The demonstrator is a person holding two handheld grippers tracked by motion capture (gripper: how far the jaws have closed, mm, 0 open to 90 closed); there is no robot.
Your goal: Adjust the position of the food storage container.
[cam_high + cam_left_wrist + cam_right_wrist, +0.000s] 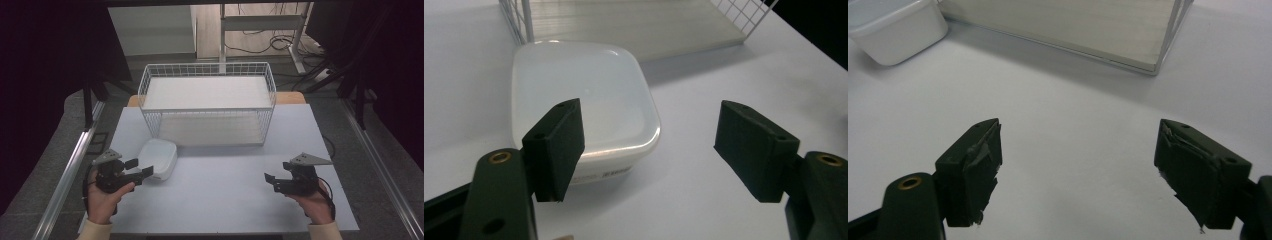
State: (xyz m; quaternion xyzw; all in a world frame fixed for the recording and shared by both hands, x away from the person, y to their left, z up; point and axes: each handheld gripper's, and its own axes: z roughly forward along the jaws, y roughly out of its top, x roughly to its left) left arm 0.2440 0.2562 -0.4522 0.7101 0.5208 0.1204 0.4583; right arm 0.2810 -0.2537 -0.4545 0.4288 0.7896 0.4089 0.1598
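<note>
A white square plastic container (159, 158) with rounded corners lies upside down on the white table, left of centre. My left gripper (140, 167) is open right at its near left edge. In the left gripper view the container (579, 102) lies just past the left jaw, and the gripper (664, 150) has nothing between its jaws. My right gripper (270, 181) is open above bare table at the right, held by a hand. The right gripper view has the open gripper (1080, 170) with worn tape on its pads, and the container (895, 25) far off at upper left.
A white wire basket rack (207, 100) with a shelf board stands at the back middle of the table (225, 200). Its base board (1068, 27) lies ahead of the right gripper. Metal rails run along both table sides, and cables lie on the floor behind.
</note>
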